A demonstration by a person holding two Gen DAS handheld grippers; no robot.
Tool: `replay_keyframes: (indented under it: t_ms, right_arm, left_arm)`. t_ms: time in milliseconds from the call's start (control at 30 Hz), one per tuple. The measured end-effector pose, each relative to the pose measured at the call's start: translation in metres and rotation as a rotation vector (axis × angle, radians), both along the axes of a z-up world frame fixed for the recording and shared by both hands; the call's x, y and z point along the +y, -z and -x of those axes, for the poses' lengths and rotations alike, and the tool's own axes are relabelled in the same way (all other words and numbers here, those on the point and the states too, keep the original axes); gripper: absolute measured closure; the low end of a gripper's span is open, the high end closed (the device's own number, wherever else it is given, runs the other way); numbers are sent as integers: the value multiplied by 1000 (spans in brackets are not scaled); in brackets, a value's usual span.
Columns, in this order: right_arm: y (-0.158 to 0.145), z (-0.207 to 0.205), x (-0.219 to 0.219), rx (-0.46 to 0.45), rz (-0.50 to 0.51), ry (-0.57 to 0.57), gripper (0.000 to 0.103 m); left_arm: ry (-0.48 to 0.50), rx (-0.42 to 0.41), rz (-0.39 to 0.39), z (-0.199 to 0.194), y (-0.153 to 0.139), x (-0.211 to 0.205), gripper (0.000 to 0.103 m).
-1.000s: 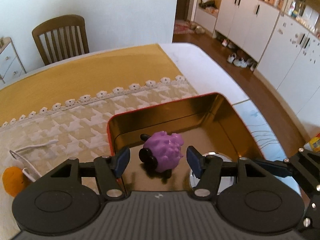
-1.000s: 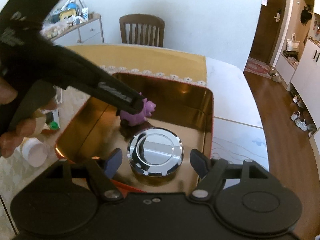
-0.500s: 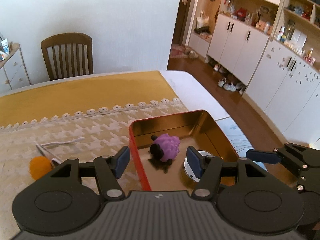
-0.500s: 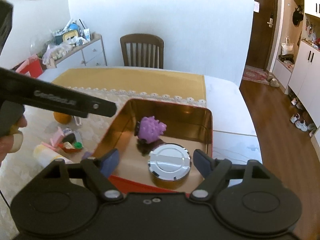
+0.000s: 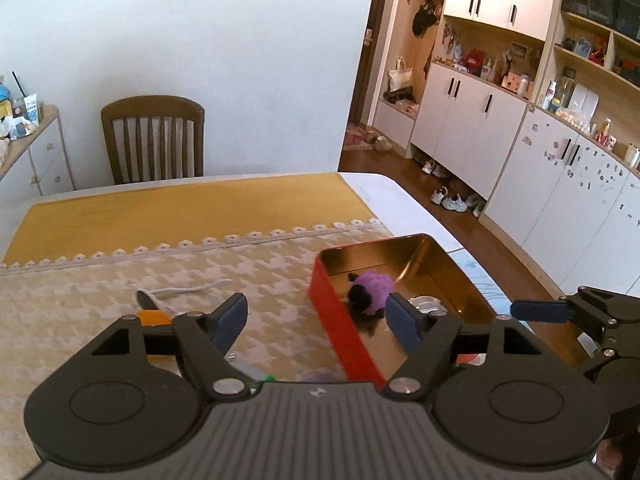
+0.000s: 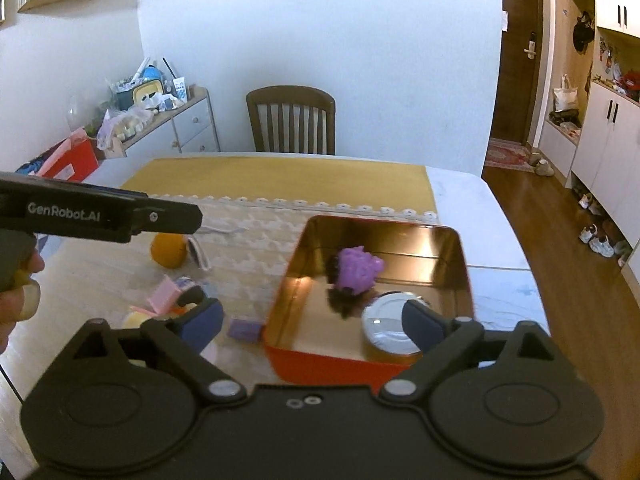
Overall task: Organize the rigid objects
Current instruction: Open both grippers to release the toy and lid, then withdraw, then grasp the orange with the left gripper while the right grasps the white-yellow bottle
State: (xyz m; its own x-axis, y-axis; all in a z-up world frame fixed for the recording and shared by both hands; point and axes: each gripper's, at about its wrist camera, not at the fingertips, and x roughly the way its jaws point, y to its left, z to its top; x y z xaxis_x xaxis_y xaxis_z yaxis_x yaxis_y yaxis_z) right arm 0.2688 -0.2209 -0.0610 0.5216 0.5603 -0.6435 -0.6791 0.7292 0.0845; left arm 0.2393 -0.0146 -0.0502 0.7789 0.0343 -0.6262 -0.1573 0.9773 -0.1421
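Both grippers' jaws stand apart, empty, above a glossy rectangular tin (image 6: pixel 460 280) holding a knobbly purple toy (image 6: pixel 358 268).

Both views look from just behind their own fingers, high above the table (image 5: pixel 180 216) and tilted down toward the far wall and the chair (image 5: pixel 152 136). The left wrist view sits left of the red tin (image 5: pixel 344 332), which fills its lower right. The right wrist view sits nearer the tin (image 6: pixel 328 364), facing its near wall head-on. Both share the tin, the purple toy (image 5: pixel 374 286) (image 6: pixel 358 268) inside it, the orange ball (image 6: pixel 168 254) and the chair (image 6: pixel 292 120).
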Motion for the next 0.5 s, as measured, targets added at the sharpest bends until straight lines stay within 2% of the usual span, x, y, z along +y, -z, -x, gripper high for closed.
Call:
replay_keyframes:
  t_ms: [133,300,500]
  right_arm:
    - [2,14,12,6,-14,17,0]
    - [6,30,30,24,-18,36,0]
    - [17,47,59,48,5,66,0]
  left_arm:
    - [-10,-18,9,15,2,24,21]
    - [-36,-40,1,28,7,56,16]
    - [-77,-36,-2,36,21,95,16]
